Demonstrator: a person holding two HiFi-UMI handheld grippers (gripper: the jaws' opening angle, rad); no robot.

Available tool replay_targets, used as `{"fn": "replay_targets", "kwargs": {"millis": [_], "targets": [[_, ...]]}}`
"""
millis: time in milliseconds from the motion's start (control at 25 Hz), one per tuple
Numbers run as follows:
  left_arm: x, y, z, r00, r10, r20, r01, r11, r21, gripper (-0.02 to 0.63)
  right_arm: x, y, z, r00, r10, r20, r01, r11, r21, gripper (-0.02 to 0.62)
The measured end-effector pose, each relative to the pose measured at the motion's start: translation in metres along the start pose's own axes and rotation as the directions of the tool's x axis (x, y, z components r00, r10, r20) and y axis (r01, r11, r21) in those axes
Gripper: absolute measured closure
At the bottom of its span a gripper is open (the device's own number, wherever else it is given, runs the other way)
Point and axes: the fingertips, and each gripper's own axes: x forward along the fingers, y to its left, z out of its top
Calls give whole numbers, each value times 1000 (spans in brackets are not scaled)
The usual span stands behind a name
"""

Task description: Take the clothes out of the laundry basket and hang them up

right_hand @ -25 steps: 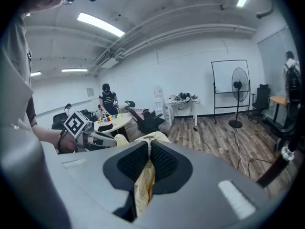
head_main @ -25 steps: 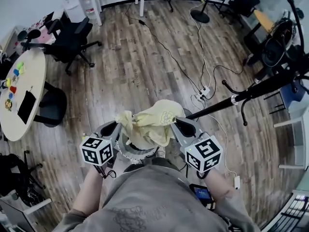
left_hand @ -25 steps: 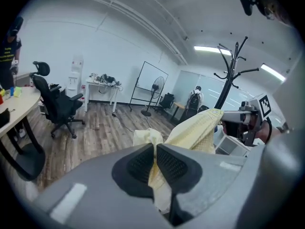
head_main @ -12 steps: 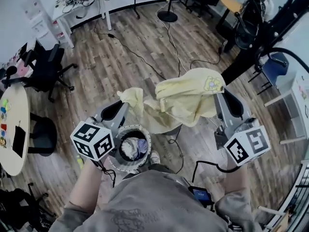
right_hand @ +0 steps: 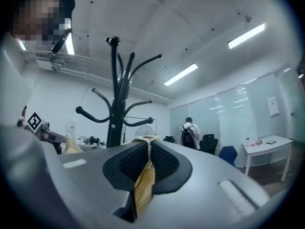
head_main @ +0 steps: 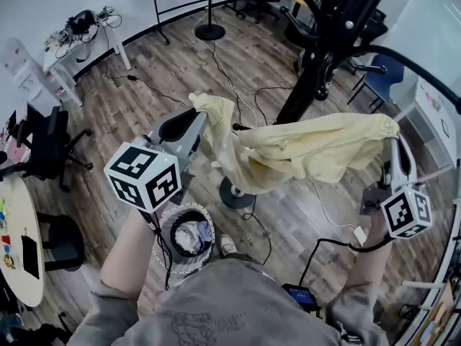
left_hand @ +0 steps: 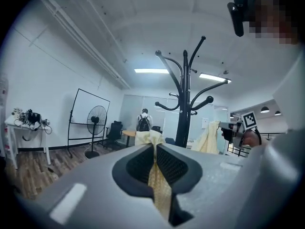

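Note:
A pale yellow garment [head_main: 302, 150] stretches between both grippers, held high in the head view. My left gripper [head_main: 200, 114] is shut on one corner of it; the fabric [left_hand: 157, 185] shows pinched between its jaws. My right gripper [head_main: 392, 139] is shut on the other end, and the cloth [right_hand: 143, 185] runs down between its jaws. The black coat stand [head_main: 328, 45] rises just behind the garment, its hooks [left_hand: 183, 75] showing in both gripper views. The round laundry basket [head_main: 189, 235] sits on the floor below my left arm with clothes inside.
A standing fan [head_main: 209, 20] and a whiteboard frame are at the back. Cables [head_main: 238, 96] run across the wooden floor. Office chairs [head_main: 47, 146] and a round table [head_main: 18, 244] stand at the left. A person with a backpack [left_hand: 143, 123] stands far off.
Both grippers have risen and moved apart, pulling the yellow garment out wide. The view has swung up toward the coat stand; the basket now lies lower in the frame.

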Motion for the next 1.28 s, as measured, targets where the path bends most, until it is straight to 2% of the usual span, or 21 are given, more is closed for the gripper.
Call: {"fn": "replay_targets", "kwargs": {"millis": [120,200,440,640,720,760,880,1000,1120,1280], "targets": [[31,-15,6,999,-49,2,49,999,-1,585,-7,-44,-23,996,-84,-33,86,994,69,552],[46,-23,8,997,-72,3,72,997,-2,584,-3,-57,-34,994,-97,-56,101,992,73,552],[68,-33,-14,997,-70,-27,69,997,-24,586,35,-88,-66,987,-129,-100,131,991,18,552],[77,-25,-55,993,-35,-109,28,997,-72,584,79,-110,-143,949,-194,-250,168,978,-121,551],[77,-27,-76,988,-39,-150,26,996,-85,584,85,-100,-189,914,-176,-365,115,976,-184,551],[76,-29,-88,984,-41,-173,26,996,-90,584,85,-91,-216,888,-156,-432,70,976,-208,551],[71,-34,-126,969,-49,-242,22,993,-112,584,74,-54,-294,786,-72,-614,-100,965,-242,548],[67,-41,-162,951,-59,-305,17,991,-136,583,53,-20,-346,699,28,-715,-237,952,-194,536],[57,-44,-195,928,-55,-367,-2,988,-152,583,30,9,-380,644,119,-756,-281,955,-89,520],[45,-45,-240,893,-51,-447,-32,984,-175,583,2,34,-413,595,193,-780,-265,964,36,504]]}}
